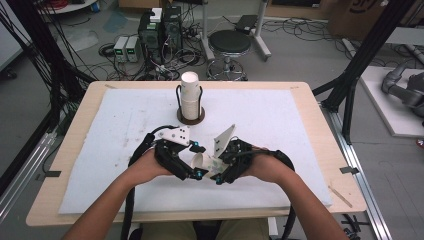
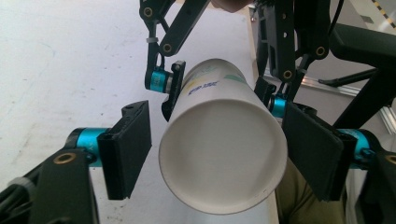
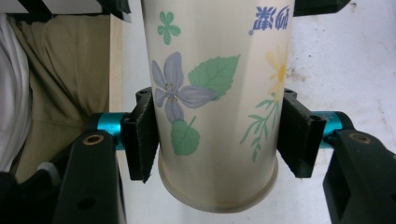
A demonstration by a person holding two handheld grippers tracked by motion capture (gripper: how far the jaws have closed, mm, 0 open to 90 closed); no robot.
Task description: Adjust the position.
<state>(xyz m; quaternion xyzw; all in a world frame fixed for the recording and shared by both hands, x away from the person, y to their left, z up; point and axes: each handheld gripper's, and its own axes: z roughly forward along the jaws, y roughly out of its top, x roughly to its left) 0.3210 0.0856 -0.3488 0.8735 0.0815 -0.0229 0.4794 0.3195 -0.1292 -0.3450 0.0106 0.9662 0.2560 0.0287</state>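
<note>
A person sits at the near edge of the table (image 1: pixel 310 115), which is covered with a white pad (image 1: pixel 125 125). The person holds one gripper in each hand, and both come together just in front of the person, on the near side of the cup stack (image 1: pixel 190 95). This stack is made of white paper cups and stands upright in a dark round holder (image 1: pixel 191 119) at the far middle of the pad.

Between the two grippers there is one paper cup (image 1: pixel 202 161), well apart from the cup stack and nearer to the person. It has printed flowers and green leaves on its side and it lies almost level in the air, above the pad.

The right gripper (image 3: pixel 217 140) is clamped on this cup. In the right gripper view its two black pads (image 3: pixel 142 140) press on both sides of the cup wall, close to the rolled rim.

The left gripper (image 2: pixel 217 154) is around the other end of the same cup. In the left gripper view the right-hand pad lies against the cup, but a narrow gap is visible between the left-hand pad (image 2: pixel 126 149) and the cup, so this gripper does not yet grip it.
</note>
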